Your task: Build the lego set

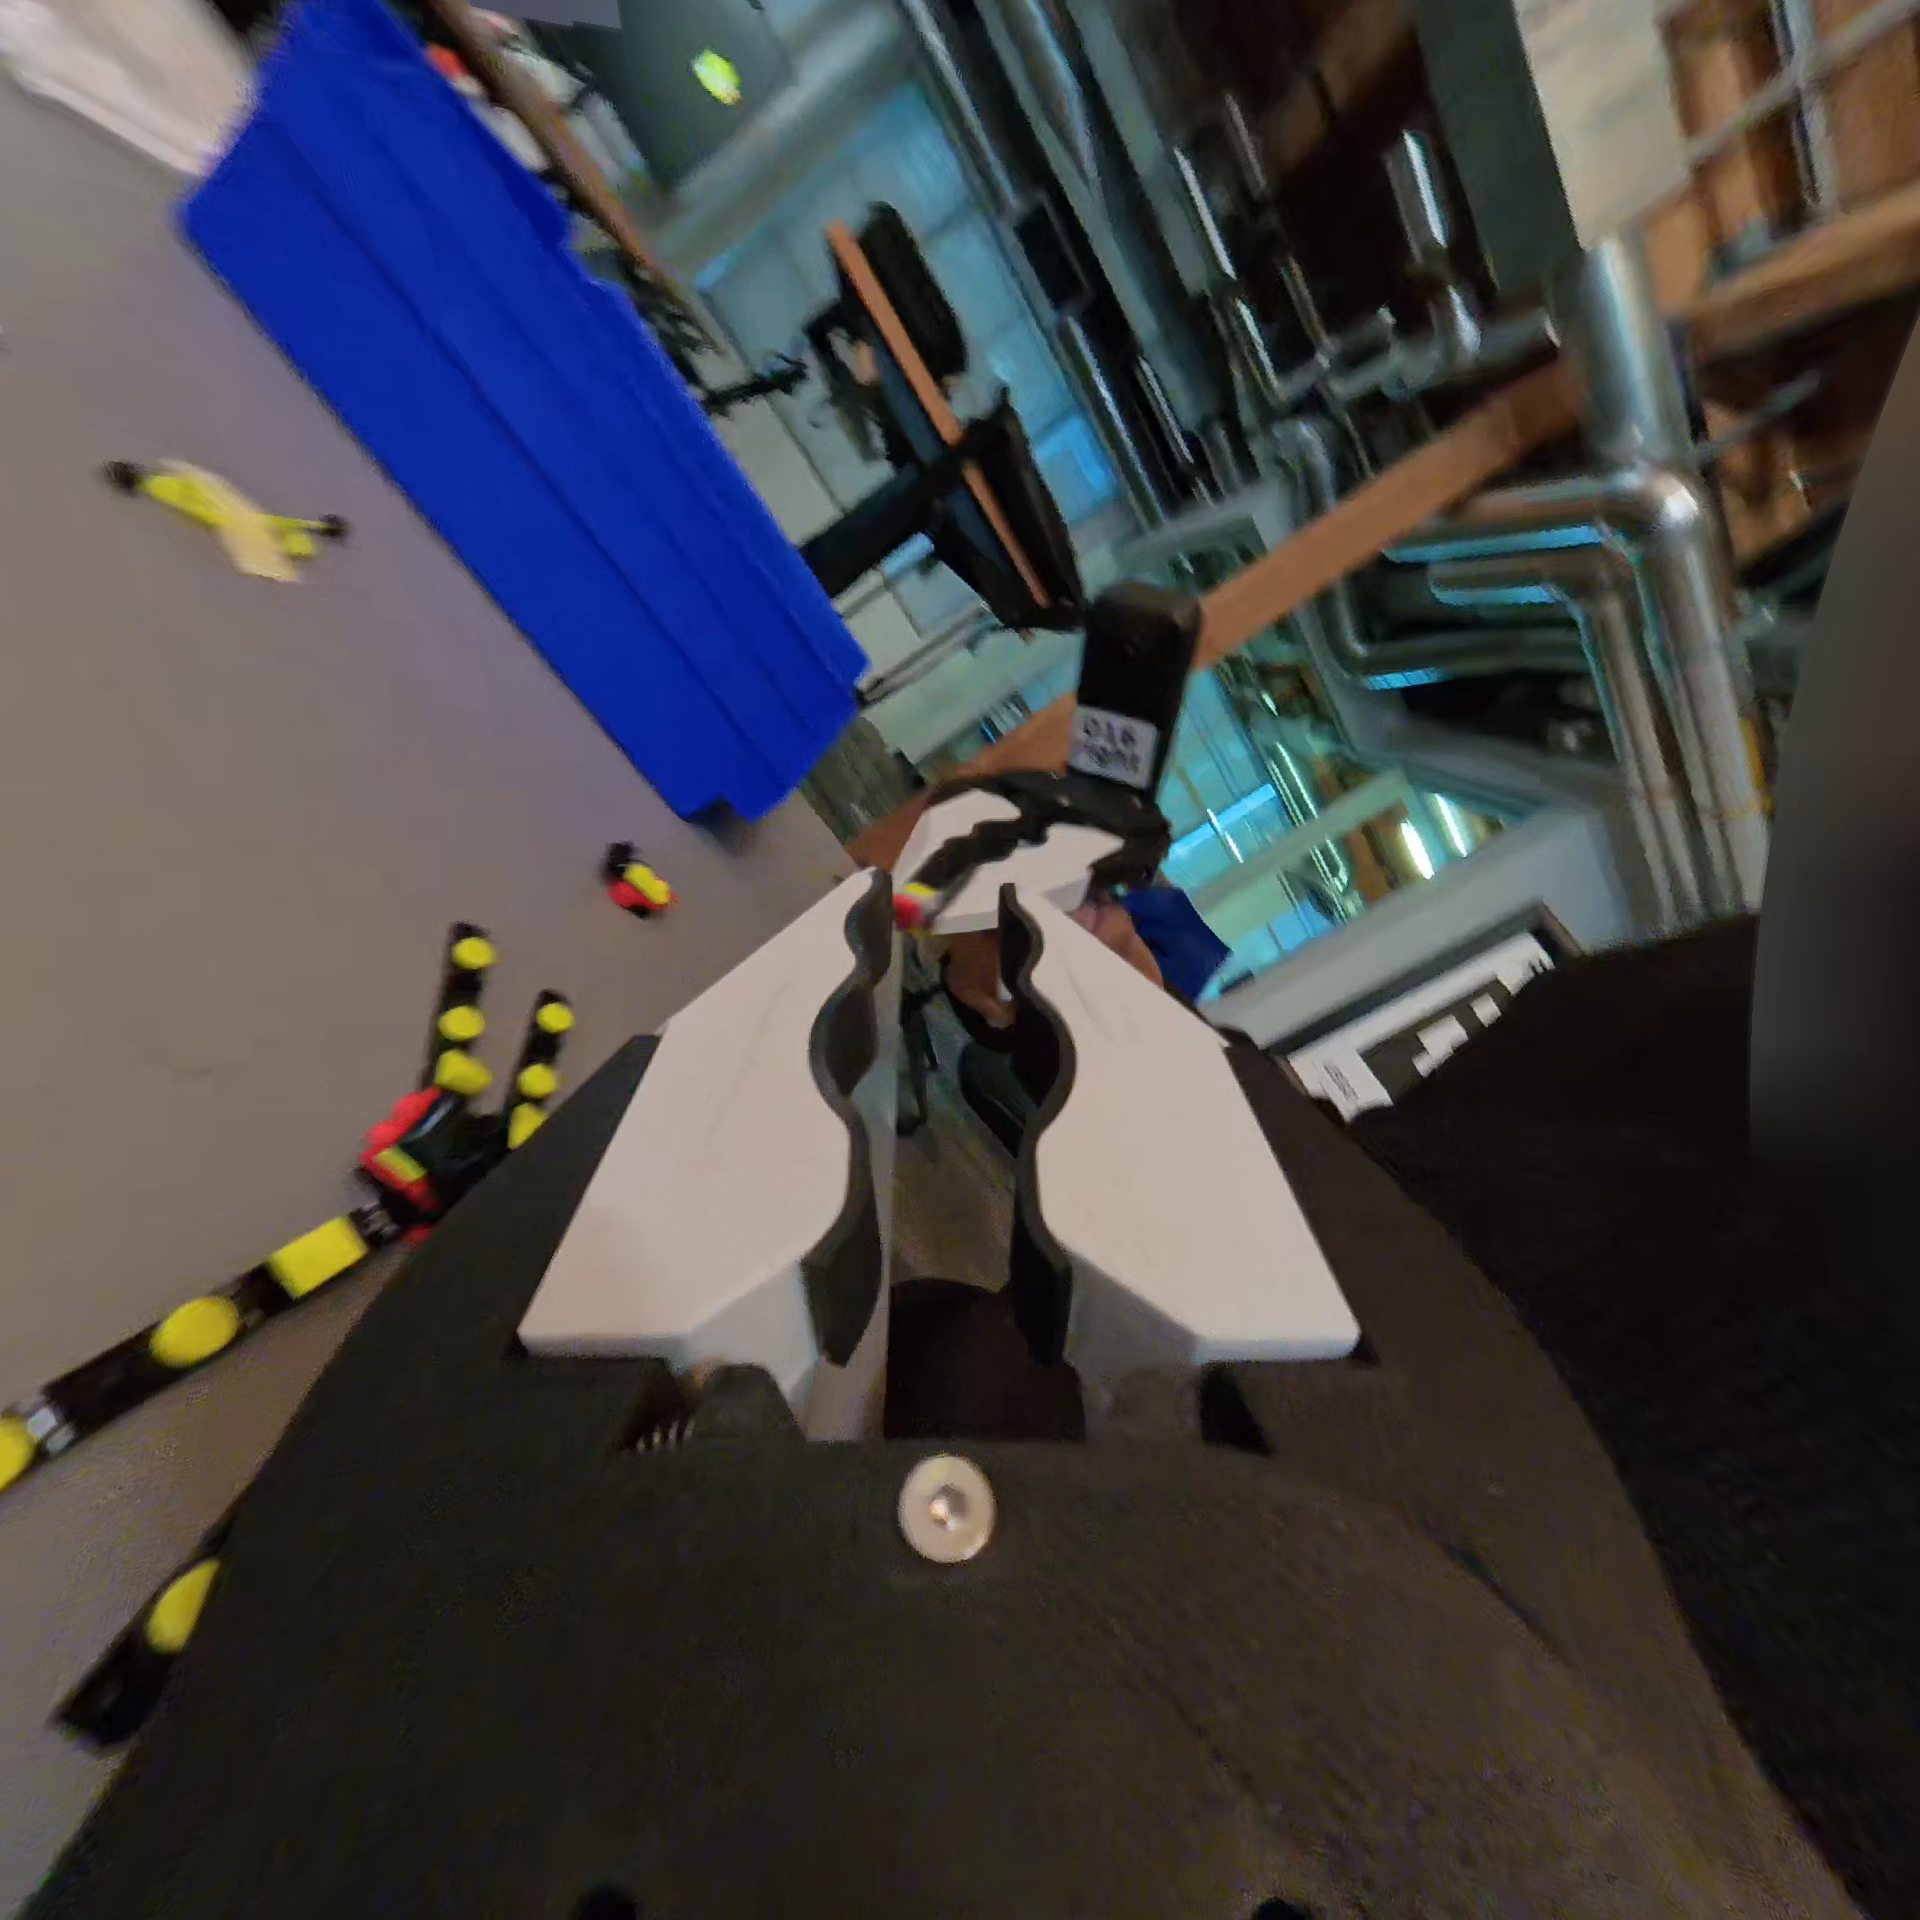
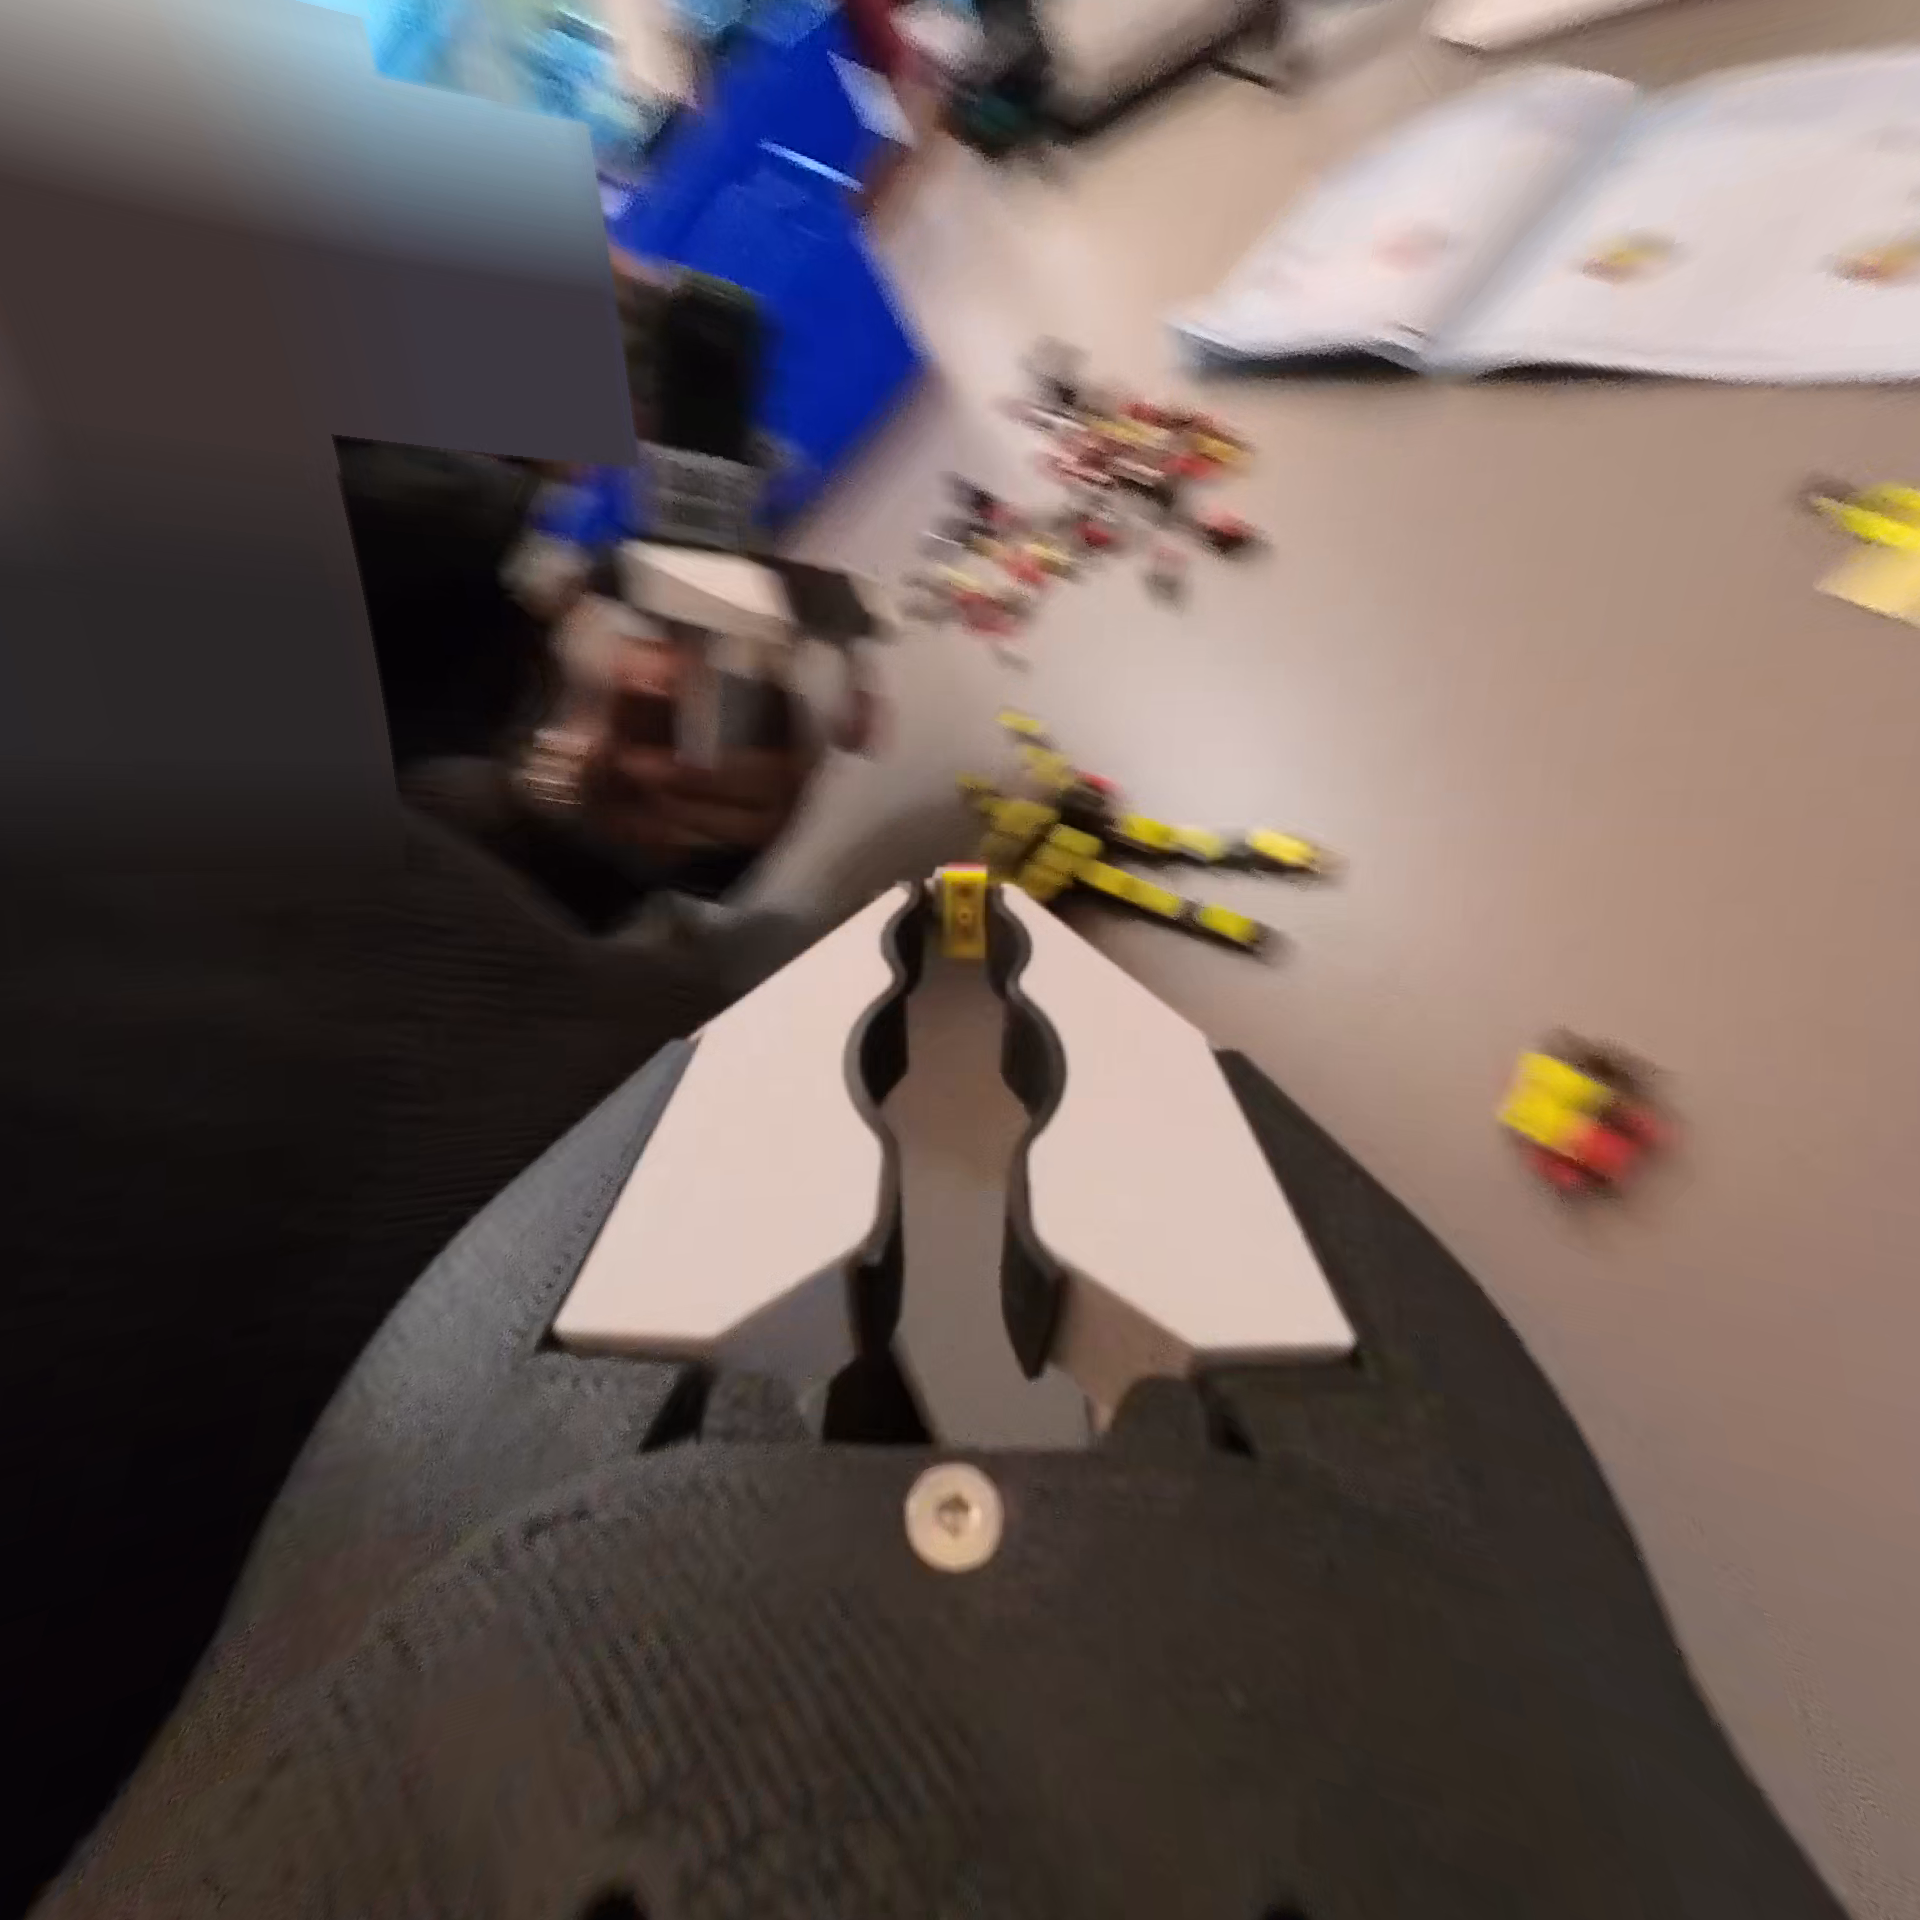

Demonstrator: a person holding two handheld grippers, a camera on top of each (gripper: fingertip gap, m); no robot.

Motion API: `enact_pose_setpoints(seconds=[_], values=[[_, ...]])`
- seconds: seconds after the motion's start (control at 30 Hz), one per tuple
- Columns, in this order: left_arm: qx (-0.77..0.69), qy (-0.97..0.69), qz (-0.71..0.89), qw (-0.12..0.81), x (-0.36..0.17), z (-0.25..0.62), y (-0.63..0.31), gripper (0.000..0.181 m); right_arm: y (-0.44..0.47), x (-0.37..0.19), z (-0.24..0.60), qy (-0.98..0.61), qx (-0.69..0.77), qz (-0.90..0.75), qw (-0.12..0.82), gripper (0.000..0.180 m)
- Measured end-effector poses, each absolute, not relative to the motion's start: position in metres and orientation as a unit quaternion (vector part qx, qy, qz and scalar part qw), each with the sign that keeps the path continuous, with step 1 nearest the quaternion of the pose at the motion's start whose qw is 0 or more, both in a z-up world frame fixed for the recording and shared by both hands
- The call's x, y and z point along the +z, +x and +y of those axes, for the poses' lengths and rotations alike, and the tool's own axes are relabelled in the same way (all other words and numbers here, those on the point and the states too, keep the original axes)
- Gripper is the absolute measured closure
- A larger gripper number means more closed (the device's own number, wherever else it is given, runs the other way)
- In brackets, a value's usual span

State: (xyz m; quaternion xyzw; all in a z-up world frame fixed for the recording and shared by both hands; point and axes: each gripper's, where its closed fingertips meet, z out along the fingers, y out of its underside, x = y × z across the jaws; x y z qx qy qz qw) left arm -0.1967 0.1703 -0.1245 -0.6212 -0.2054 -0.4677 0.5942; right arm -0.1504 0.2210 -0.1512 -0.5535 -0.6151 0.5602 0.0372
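Note:
My right gripper (image 2: 958, 896) is shut on a small yellow brick (image 2: 961, 914) with a red edge, held at its fingertips above the table. In the left wrist view the right gripper (image 1: 1023, 873) faces mine, and the small brick (image 1: 912, 906) sits just by my left fingertip. My left gripper (image 1: 940, 899) is open and holds nothing. The black and yellow Lego model (image 1: 447, 1091) with long beams lies on the grey table (image 1: 260, 779) to the left; it also shows in the right wrist view (image 2: 1122, 862), blurred.
A blue bin (image 1: 520, 416) stands at the table's far side. A small red and yellow assembly (image 1: 636, 881) and a yellow part on paper (image 1: 229, 514) lie apart. A pile of loose pieces (image 2: 1101, 499) and an open instruction booklet (image 2: 1558, 239) lie farther off. The gap from one gripper's tips to the other's is roughly 8 centimeters.

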Motion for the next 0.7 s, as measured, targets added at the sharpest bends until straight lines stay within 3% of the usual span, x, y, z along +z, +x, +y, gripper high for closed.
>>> enact_pose_setpoints(seconds=[0.13,0.33,0.7], values=[[-0.482,-0.614,-0.089,0.619,-0.099,0.161,-0.165,0.159,-0.140,-0.096,0.181,-0.460,0.681,-0.557,-0.118,0.170],[-0.400,-0.658,0.049,0.636,-0.096,0.153,-0.124,0.154,-0.126,-0.090,0.154,-0.419,0.687,-0.517,-0.293,0.170],[-0.407,-0.650,0.074,0.637,-0.095,0.150,-0.111,0.163,-0.121,-0.094,0.138,-0.412,0.652,-0.460,-0.441,0.170]])
